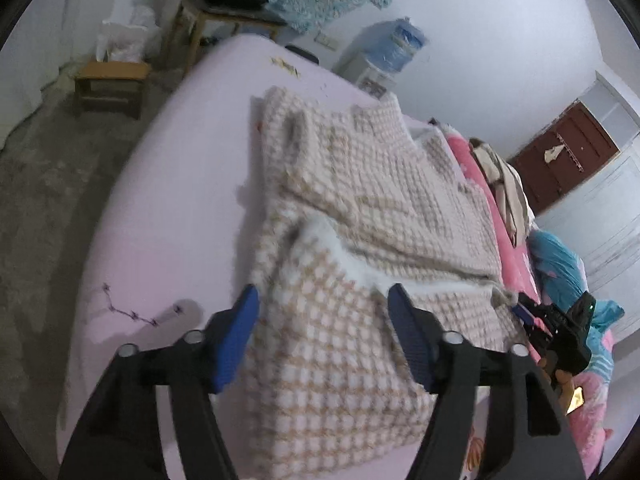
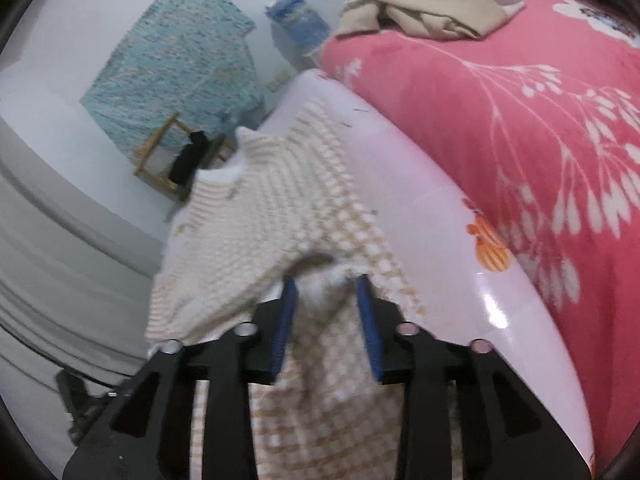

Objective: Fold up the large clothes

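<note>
A beige-and-white checked knit garment (image 1: 360, 208) is lying folded over, blurred; left gripper (image 1: 320, 320) fingers are standing apart over it, right gripper (image 2: 326, 320) fingers are spread around a fold, contact unclear.

- Setting: a home bedroom.
- Bed (image 1: 160, 208) with a pale lilac sheet; pink floral quilt (image 2: 520, 128) alongside.
- Wooden stool (image 1: 110, 84) and chair (image 1: 224, 20) on a bare concrete floor.
- Water dispenser (image 1: 384, 60) against the white wall; dark red door (image 1: 568, 152).

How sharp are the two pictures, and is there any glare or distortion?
Left wrist view: the checked garment is motion-blurred and the bed edge bows from the fisheye. Right wrist view: the garment is smeared too, with a small glare spot on the pale sheet.
</note>
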A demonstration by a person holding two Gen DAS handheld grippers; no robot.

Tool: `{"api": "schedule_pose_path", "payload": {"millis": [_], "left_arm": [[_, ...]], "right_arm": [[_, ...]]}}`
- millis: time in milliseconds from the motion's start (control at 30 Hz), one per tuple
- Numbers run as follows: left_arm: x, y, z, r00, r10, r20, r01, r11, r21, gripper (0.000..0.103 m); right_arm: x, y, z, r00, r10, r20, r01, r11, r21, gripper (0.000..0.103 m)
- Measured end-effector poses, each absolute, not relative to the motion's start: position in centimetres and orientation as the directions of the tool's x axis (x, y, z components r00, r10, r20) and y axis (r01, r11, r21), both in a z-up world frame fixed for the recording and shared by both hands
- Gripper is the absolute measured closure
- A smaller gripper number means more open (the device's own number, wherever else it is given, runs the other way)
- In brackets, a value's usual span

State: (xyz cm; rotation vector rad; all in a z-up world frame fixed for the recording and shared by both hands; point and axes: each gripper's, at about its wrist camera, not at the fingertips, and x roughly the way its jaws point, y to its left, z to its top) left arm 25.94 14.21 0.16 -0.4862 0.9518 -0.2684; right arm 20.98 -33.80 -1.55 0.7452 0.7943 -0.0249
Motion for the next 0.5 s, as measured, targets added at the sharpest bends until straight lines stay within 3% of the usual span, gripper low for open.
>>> {"api": "schedule_pose_path", "payload": {"millis": [233,400,500], "left_arm": [[22.7,15.0,2.1,0.58,-0.479,-0.658,0.064,0.833,-0.55,0.035],[17.5,12.3,1.9,0.531,-0.567,-0.629,0.213,0.808,-0.549,0.035],[15.1,10.7,-0.1,0.476,-0.593,-0.649,0.223,0.796,-0.563,0.035]], "right_arm": [[18.0,-34.2,0.3,0.752,0.229,-0.618,0.251,0.768,0.589,0.041],[13.4,-34.4,1.0,0.748,0.228,-0.624,0.234,0.788,0.569,0.038],[11.0,-34.3,0.5,0.727,0.235,-0.645,0.246,0.788,0.564,0.038]]}}
